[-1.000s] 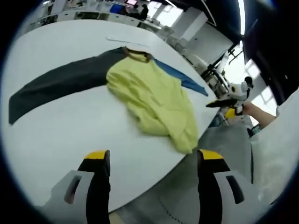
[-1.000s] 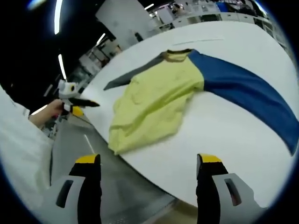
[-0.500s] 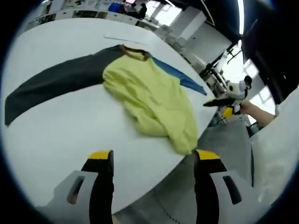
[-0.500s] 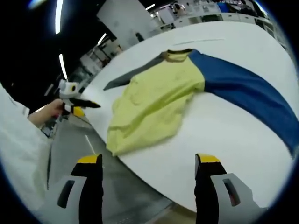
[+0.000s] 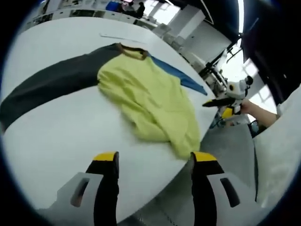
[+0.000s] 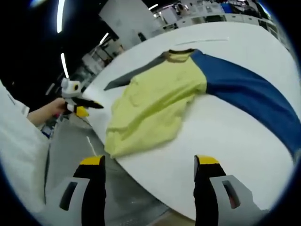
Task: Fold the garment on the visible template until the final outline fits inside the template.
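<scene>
Left gripper point(image 5: 153, 162) has edged closer; both grippers gape wide, empty. Garment point(image 5: 146, 99) at 12 o'clock lies unfolded, sleeves spread. Folding not begun.

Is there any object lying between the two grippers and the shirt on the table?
Nothing visible does. In the left gripper view, bare white table lies between the open left gripper and the shirt. In the right gripper view, bare tabletop likewise separates the open right gripper from the shirt's hem.
</scene>
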